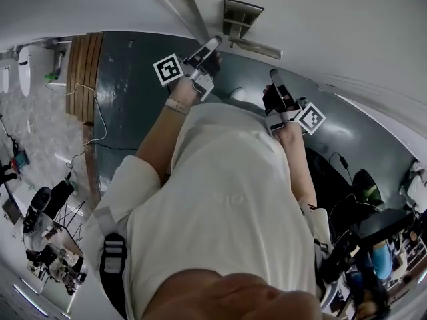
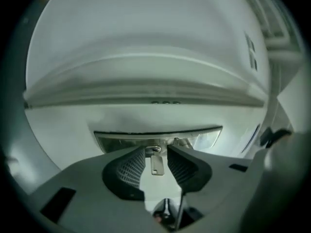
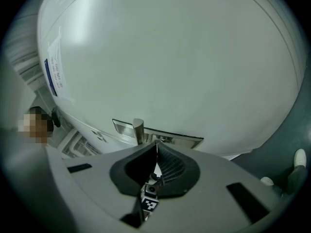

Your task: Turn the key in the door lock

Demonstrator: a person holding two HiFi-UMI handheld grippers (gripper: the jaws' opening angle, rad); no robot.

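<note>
Left tool [image 2: 155, 155], jaws apart, astride key [image 2: 156, 166] in door lock [image 2: 155, 149].

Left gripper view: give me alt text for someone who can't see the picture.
A small silver key sticks out of a metal lock plate on a white door, sitting between the two open jaws of the left gripper. The ribbed pads flank the key on both sides without touching it.

head view: key [image 2: 157, 165] hidden behind left tool [image 1: 212, 45] tip | door label [image 3: 53, 67]: print unreadable
</note>
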